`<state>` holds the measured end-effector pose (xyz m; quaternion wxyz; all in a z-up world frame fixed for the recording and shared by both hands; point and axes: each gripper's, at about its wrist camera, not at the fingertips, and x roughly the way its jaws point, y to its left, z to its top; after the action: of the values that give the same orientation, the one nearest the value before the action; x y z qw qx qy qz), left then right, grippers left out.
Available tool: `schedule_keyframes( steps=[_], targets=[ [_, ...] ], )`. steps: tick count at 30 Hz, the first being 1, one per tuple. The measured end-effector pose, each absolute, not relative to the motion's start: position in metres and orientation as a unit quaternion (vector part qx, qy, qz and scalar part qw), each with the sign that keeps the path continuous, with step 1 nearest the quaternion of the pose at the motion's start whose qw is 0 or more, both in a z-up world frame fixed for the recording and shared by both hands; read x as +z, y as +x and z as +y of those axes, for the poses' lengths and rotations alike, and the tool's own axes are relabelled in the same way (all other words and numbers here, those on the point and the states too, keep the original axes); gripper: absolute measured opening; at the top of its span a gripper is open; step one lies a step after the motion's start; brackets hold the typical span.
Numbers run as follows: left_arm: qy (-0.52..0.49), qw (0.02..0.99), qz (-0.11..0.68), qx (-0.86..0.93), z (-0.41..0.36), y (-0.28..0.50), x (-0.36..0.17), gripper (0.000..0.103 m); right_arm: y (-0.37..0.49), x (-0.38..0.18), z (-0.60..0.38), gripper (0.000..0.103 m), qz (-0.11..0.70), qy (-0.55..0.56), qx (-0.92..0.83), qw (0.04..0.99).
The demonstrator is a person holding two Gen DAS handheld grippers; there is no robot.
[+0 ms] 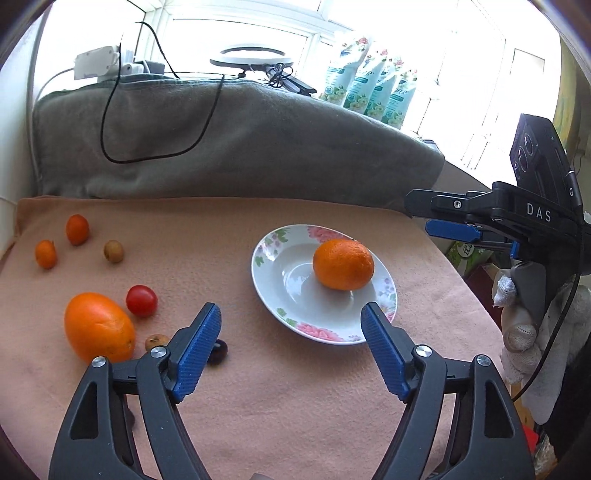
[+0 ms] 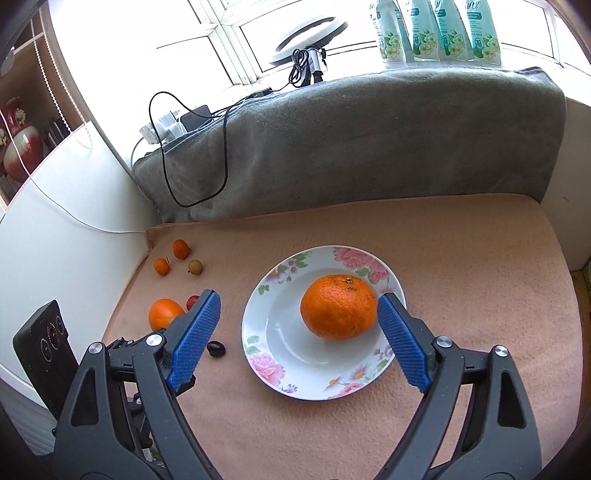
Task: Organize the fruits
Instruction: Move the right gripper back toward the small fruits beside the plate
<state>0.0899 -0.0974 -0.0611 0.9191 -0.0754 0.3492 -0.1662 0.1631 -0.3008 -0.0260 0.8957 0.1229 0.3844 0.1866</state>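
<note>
The left gripper's blue finger covers half of the dark fruit and crowds the small brown fruit beside the big orange. From the right wrist, a finger hides most of the red tomato. The pouches are cut off at the top edge.

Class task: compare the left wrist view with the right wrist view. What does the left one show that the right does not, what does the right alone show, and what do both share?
Left wrist only: the right gripper seen from the side, a gloved hand holding it, and a small brown fruit by the big orange.

Right wrist only: a red vase on a shelf at left.

Both: the plate holding a tangerine, a tomato, and the open left gripper.
</note>
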Motion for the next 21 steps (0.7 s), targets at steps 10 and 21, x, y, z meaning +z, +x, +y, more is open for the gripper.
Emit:
schedule_keyframes(
  steps=[10,21],
  targets=[
    [-0.078,0.929,0.344,-0.112,-0.047,0.072,-0.06,0.078,0.156,-0.024,-0.284,0.096,0.377,0.111,0.201,0.898],
    [-0.088,0.932,0.349,-0.054,0.01,0.049,-0.07,0.078,0.16,-0.031,-0.252,0.096,0.384,0.1,0.238,0.886]
  ],
)
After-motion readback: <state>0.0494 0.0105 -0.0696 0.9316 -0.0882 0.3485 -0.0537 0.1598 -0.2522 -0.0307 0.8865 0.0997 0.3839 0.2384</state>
